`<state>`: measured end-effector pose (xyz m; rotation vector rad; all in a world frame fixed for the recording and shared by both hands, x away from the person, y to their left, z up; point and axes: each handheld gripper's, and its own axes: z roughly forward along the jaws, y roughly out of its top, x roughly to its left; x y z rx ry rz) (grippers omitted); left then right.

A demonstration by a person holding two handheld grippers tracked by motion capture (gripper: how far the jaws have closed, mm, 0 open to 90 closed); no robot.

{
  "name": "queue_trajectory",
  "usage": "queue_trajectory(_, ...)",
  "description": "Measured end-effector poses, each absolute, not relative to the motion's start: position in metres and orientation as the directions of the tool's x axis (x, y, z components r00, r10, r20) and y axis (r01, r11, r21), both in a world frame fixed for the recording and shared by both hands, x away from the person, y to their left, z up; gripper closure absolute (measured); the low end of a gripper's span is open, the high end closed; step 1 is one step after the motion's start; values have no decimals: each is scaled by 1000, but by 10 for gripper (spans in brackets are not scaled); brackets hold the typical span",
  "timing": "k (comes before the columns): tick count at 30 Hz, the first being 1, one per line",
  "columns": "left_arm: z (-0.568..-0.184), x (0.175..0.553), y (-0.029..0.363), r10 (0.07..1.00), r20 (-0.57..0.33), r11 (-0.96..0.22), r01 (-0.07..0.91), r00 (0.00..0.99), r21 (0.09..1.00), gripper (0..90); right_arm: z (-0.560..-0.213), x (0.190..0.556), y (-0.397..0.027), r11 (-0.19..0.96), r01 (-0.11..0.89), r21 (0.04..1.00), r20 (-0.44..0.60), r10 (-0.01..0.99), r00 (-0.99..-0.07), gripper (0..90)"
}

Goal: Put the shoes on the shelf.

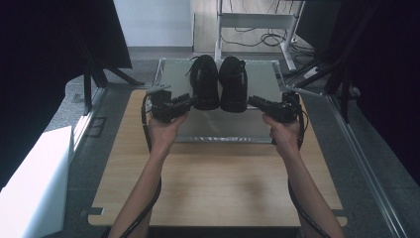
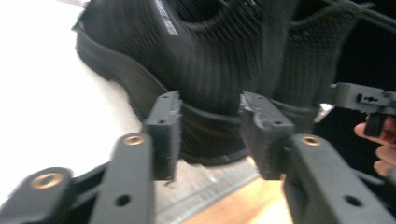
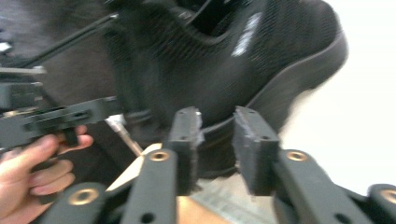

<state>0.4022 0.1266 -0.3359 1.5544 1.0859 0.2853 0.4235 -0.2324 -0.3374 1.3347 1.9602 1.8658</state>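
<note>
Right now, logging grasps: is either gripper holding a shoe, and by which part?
It cannot be told: each gripper straddles the heel of its shoe, pad contact unclear.

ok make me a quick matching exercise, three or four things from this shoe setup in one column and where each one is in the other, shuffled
Things:
1. left shoe
2. right shoe
3. metal tray
4. wooden table

Places:
A. under the tray
B. under both shoes
C. at the right gripper
D. at the left gripper

Pairs: 1-D, 2-C, 3-B, 4-A
</note>
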Motion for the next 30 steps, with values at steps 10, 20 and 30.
queue_trajectory(10,-352,396,117,750,-365,63,490,552,870,774,-359,409,-210,-133,527,839,504,554,-663,864)
queue_trajectory(20,-357,411,118,743,-401,93,511,536,855,784,-372,422,-204,-197,539,819,548,549,-631,897)
queue_trajectory(30,-361,432,111,753,-422,106,541,505,835,775,-380,442,-203,-238,558,795,579,575,-578,897)
